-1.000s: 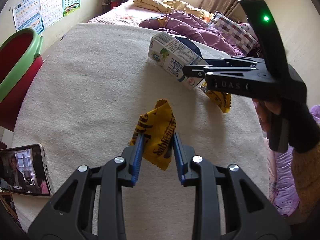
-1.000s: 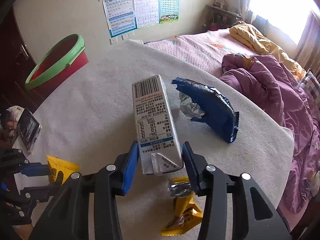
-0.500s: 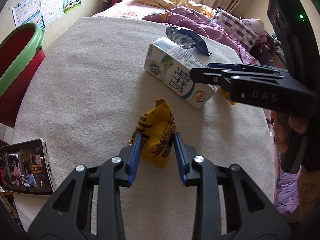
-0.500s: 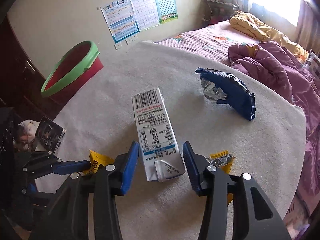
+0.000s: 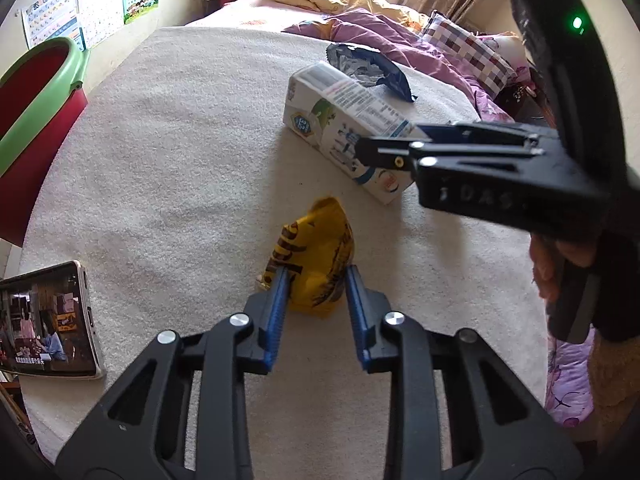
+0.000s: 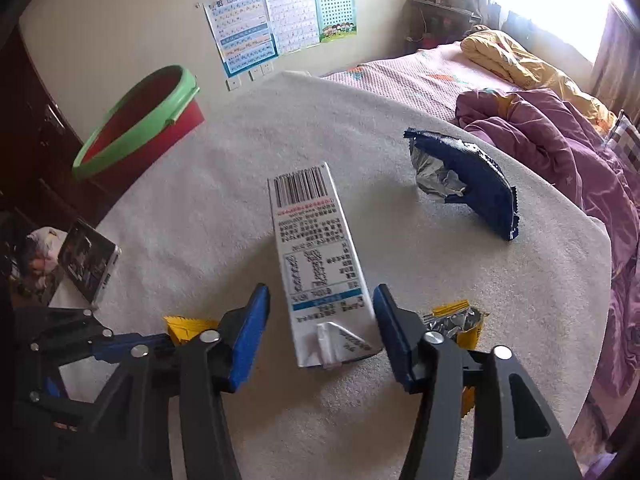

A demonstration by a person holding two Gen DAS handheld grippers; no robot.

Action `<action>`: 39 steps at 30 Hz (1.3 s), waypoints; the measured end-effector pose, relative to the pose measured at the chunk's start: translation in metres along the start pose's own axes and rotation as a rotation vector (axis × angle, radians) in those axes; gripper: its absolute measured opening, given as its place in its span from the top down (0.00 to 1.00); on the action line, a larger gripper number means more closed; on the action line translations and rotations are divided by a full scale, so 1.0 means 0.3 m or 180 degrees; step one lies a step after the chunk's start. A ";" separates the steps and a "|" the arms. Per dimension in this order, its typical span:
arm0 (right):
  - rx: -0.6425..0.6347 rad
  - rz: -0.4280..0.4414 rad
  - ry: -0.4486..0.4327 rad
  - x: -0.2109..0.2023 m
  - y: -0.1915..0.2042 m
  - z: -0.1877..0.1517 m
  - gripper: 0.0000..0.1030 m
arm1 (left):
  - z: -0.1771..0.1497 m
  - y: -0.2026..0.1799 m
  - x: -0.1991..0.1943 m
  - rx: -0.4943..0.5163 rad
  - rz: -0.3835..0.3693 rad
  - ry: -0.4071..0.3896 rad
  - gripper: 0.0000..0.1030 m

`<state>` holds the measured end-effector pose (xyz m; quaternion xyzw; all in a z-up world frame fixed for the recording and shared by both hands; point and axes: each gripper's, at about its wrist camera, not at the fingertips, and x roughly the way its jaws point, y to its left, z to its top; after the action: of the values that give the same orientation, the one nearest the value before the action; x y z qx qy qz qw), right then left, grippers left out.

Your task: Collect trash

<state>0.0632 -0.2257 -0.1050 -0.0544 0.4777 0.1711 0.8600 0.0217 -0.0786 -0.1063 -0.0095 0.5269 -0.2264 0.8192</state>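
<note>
Left gripper [image 5: 316, 280]: fingers set on either side of the yellow snack wrapper [image 5: 316, 256], both blue pads against its lower end; wrapper stands crumpled on the surface [image 5: 180, 152]. Grip unchanged from half a second ago; the wrapper sits in the same place between the fingers.

Right gripper [image 6: 320, 316]: fingers parted, straddling the folded end of the milk carton [image 6: 316, 256] with a gap showing on both sides, so not clamping it. The spread looks slightly wider than a second ago, when the pads sat closer to the carton's sides. Carton lies flat on its side, barcode end pointing away from the gripper.

Blue foil bag [image 6: 468, 180]: torn open, silver lining showing, beyond the carton toward the bed [image 6: 420, 76]; apart from the carton. It now appears farther from the right gripper than a second ago.

Second yellow wrapper [image 6: 460, 320]: just beside the right gripper's right-hand finger, partly hidden behind it.

Red bin with green rim [image 6: 140, 120]: off the far-left edge of the surface, open top tilted toward the camera.

Phone [image 5: 48, 324]: lying at the left edge of the surface, screen lit with a video.

Wall charts [image 6: 280, 20]: three, on the wall behind the bin.
</note>
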 end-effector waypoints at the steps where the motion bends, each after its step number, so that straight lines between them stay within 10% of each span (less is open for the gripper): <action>1: 0.0031 0.0004 -0.0027 -0.003 -0.001 -0.005 0.60 | -0.001 0.000 -0.004 0.0000 0.0009 -0.0027 0.78; 18: 0.1059 0.0571 -0.0702 -0.155 0.029 -0.051 0.64 | -0.030 0.067 -0.069 -0.0017 -0.0060 -0.0167 0.87; 33: 0.1531 0.0398 -0.0991 -0.231 0.114 -0.038 0.63 | 0.024 0.181 -0.111 0.0140 -0.0227 -0.0211 0.97; 39: 0.1762 0.0247 -0.0979 -0.228 0.107 -0.085 0.63 | 0.079 0.253 -0.124 0.0024 -0.0195 -0.0342 0.62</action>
<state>-0.0015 -0.2188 -0.0589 0.2265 0.3721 0.0736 0.8971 0.0568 -0.0015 -0.0831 -0.0347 0.4807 -0.2526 0.8390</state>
